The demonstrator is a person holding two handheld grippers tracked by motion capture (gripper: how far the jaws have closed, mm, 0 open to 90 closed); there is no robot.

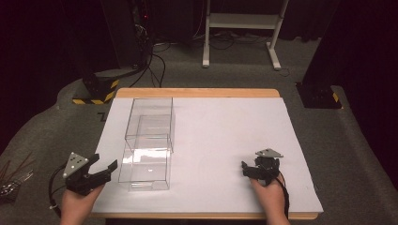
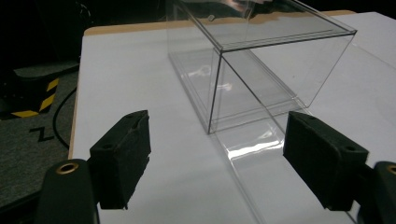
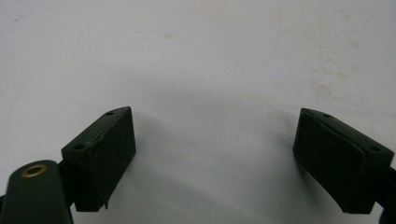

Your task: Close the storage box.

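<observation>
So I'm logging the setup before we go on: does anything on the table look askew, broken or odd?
Only a little: the clear plastic box looks slid partly apart, its near section offset leftward from the far one, and it sits slightly askew on the white table. No cracks or spills that I can see.

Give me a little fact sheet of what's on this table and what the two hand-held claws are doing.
surface: white table with a wooden edge
main thing: clear plastic box, long, lying on the table's left half
box contents: looks empty
left gripper: jaws open, aimed at the box's near end, not touching it
right gripper: jaws open, over bare table, nothing between them
hands: one holds each gripper, at the near edge
</observation>
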